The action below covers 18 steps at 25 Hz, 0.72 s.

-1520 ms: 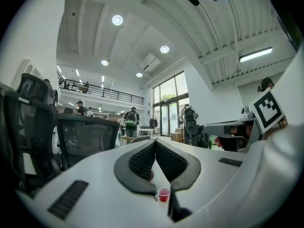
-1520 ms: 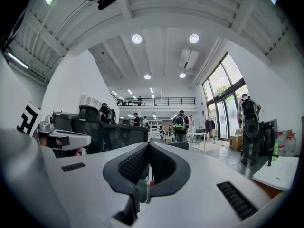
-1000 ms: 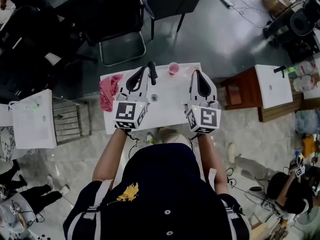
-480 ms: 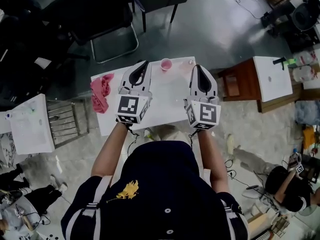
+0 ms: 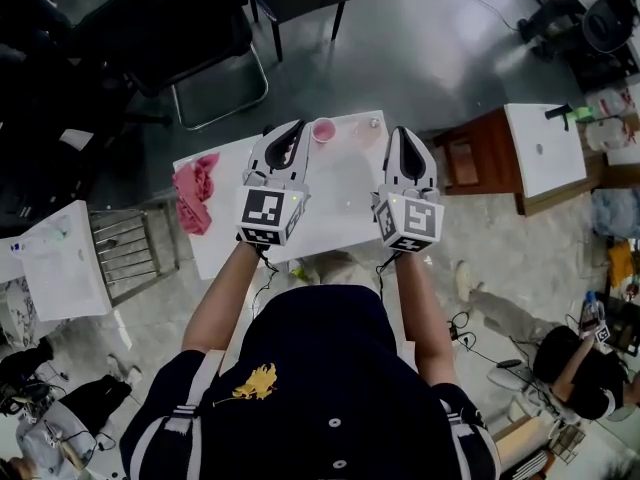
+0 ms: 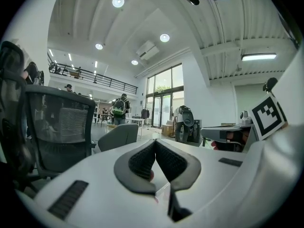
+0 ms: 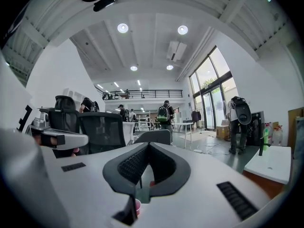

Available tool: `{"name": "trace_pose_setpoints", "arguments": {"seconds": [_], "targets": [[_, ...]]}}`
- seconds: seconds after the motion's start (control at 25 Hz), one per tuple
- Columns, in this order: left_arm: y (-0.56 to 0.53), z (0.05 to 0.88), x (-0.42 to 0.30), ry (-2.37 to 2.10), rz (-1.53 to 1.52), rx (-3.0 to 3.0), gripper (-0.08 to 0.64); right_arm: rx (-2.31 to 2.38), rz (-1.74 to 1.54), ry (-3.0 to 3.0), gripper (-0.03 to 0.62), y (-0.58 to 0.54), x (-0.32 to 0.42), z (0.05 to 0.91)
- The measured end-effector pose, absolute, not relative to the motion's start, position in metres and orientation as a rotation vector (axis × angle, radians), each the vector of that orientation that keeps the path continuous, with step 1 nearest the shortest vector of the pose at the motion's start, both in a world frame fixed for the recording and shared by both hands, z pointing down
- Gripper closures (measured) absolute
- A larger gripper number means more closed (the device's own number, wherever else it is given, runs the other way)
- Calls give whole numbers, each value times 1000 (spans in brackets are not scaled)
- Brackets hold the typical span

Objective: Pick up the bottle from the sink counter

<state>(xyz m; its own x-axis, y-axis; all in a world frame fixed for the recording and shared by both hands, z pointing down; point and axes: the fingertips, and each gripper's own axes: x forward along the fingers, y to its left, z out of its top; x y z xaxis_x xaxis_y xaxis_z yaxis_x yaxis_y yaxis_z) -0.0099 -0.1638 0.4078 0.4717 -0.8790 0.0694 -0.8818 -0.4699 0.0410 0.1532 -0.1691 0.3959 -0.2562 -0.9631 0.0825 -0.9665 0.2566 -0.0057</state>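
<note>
Bottle location cannot be told from any view. Both claws are clenched on nothing: the left gripper (image 5: 298, 126) and right gripper (image 5: 400, 131) hold their jaw tips pressed together (only a hollow behind the tips). Both hover side by side over a white table (image 5: 340, 203). A pink cup (image 5: 323, 129) stands between their tips, a pink cloth (image 5: 192, 196) lies at the table's left edge, and an office chair (image 5: 205, 43) stands beyond.
</note>
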Motion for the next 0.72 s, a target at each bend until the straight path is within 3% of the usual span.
{"name": "trace_pose_setpoints", "arguments": {"seconds": [0.72], "targets": [[-217, 455, -1, -1554, 123, 2572, 541, 1813, 163, -2445, 565, -216, 160, 456]]}}
